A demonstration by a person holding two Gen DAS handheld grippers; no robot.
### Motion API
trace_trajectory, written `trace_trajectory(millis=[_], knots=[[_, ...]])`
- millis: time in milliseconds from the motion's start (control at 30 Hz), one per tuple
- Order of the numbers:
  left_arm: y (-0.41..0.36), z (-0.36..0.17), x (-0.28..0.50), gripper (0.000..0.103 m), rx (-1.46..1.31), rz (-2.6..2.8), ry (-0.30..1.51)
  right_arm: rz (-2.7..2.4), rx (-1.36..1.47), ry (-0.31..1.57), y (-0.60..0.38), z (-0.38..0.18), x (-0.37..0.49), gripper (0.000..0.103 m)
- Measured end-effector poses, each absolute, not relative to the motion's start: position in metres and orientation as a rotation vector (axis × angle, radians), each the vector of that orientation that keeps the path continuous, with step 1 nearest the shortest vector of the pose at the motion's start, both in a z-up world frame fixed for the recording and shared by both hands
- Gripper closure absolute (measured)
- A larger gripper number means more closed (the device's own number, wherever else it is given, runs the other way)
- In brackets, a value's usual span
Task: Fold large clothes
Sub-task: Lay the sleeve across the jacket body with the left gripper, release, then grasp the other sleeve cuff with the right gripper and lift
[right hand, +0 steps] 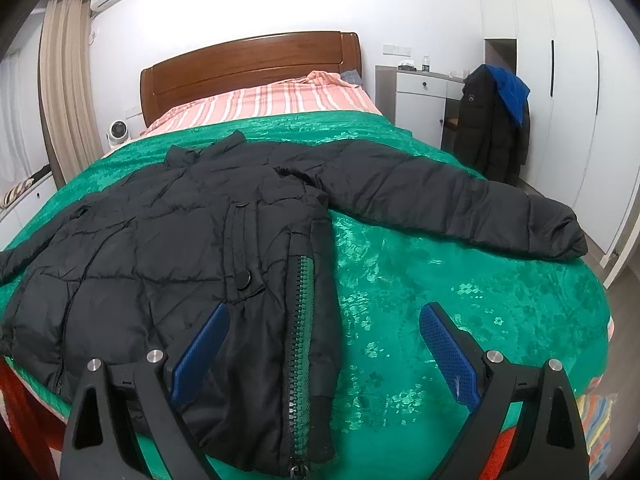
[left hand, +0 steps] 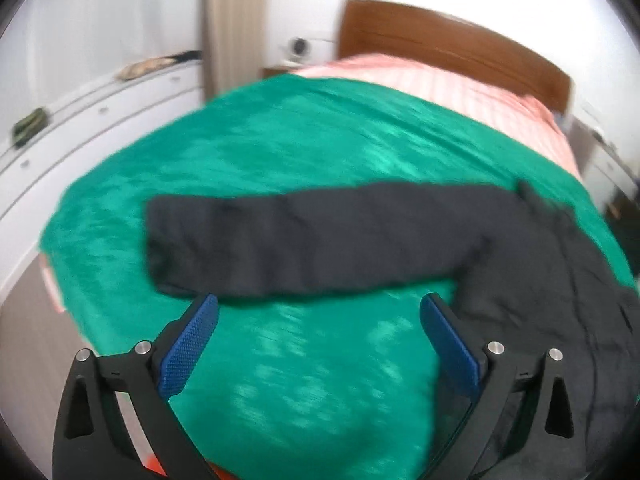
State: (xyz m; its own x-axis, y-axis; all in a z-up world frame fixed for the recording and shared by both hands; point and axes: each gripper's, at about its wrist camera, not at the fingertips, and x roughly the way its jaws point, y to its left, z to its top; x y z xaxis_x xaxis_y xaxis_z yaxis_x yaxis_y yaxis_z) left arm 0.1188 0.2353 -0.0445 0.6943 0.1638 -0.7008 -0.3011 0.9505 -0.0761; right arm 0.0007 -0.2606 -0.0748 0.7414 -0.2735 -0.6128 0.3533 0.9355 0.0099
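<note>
A black puffer jacket (right hand: 168, 240) lies spread front-up on the green bed cover (right hand: 440, 300), its right sleeve (right hand: 460, 204) stretched out to the right. In the blurred left wrist view its other sleeve (left hand: 312, 240) lies across the cover, the body at the right edge. My left gripper (left hand: 318, 308) is open and empty, just short of that sleeve. My right gripper (right hand: 324, 316) is open and empty above the jacket's lower zipper edge (right hand: 298, 340).
A wooden headboard (right hand: 248, 64) and striped pink sheet (right hand: 272, 100) are at the far end. A white nightstand (right hand: 420, 100) and a dark coat on a chair (right hand: 496, 128) stand right of the bed. White drawers (left hand: 80, 128) run along the left.
</note>
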Motion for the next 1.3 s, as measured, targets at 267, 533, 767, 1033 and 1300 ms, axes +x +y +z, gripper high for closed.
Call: trace_trajectory(millis=[267,533,767,1033,1300], knots=[[0.193,-0.093,0.146,0.002,-0.093,0.231,0.836,-0.352,0.150,0.646,-0.267,-0.074,-0.003,0.008],[0.209,-0.149,0.159,0.002,-0.111,0.283,0.968,-0.349,0.145,0.665,-0.267,-0.077,0.002,0.008],[0.216,-0.165,0.159,0.000,-0.171,0.266,0.972,-0.342,0.160,0.674,-0.269,-0.080,0.003,0.008],[0.211,-0.162,0.158,0.000,-0.163,0.256,0.987,-0.340,0.467,0.596,-0.341,-0.073,-0.016,0.008],[0.226,-0.145,0.137,0.000,-0.184,0.257,0.844,-0.558,1.063,0.486,-0.532,-0.112,-0.045,0.008]])
